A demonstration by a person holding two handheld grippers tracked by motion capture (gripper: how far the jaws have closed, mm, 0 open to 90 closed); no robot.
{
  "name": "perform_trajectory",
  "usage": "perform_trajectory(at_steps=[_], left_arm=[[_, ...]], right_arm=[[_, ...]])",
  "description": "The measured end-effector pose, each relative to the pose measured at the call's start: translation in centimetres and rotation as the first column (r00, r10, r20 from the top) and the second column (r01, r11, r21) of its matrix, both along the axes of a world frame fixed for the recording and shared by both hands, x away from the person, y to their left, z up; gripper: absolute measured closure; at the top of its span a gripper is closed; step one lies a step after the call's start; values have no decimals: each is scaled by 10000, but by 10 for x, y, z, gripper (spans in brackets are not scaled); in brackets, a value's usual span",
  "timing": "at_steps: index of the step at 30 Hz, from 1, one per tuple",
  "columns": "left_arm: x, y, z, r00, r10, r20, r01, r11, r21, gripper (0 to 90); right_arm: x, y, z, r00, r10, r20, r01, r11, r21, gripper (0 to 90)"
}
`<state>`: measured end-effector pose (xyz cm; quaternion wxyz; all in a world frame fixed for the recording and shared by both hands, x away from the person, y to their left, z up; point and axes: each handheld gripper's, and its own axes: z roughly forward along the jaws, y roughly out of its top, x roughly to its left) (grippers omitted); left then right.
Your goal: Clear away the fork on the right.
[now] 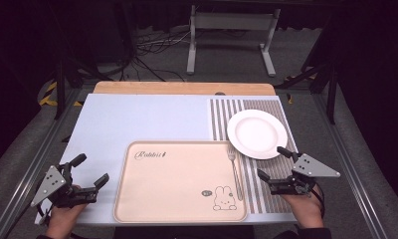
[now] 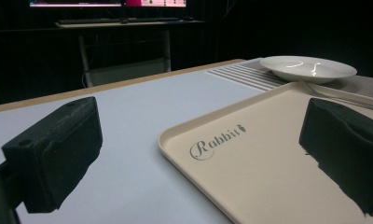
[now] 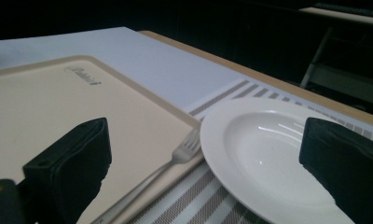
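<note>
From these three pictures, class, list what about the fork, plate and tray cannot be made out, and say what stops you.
- Fork: in the right gripper view its handle end is hidden behind the near jaw.
- Plate: its near right rim is covered by the other jaw and cut off by the bottom edge.
- Tray: in the left gripper view the right jaw hides its right part.
- Small round mark on the tray, high view: too small to read.

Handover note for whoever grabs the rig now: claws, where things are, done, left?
Left claw: open, empty, off the tray's left edge.
Right claw: open, empty, over the striped placemat beside the fork and plate.
Fork: lying along the tray's right rim.
Plate: empty, on the placemat, overlapping the tray's far right corner.
Done: nothing visibly moved onto the tray.
Left: probably grasp fork or plate.
</note>
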<state>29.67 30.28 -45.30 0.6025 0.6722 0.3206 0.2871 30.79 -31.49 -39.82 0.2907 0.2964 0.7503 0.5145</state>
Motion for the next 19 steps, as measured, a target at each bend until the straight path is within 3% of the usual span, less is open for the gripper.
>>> perform_trajectory(at_steps=[8, 10, 13, 19], left_arm=[[-1, 2, 1, 10000, -16, 42, 17, 9999, -158, 0], [-1, 2, 2, 10000, -26, 71, 27, 9999, -138, 0], [-1, 2, 2, 9999, -18, 118, 19, 9999, -115, 0], [-1, 2, 2, 9999, 11, 108, -10, 10000, -93, 0]], right_arm=[[-2, -16, -28, 9988, -219, 435, 210, 9996, 211, 39], [1, -19, -34, 9992, -287, 270, 278, 9991, 310, 40], [2, -20, -36, 9992, -365, 177, 353, 9974, 631, 40], [3, -16, -37, 9992, -365, 150, 357, 9981, 503, 39]])
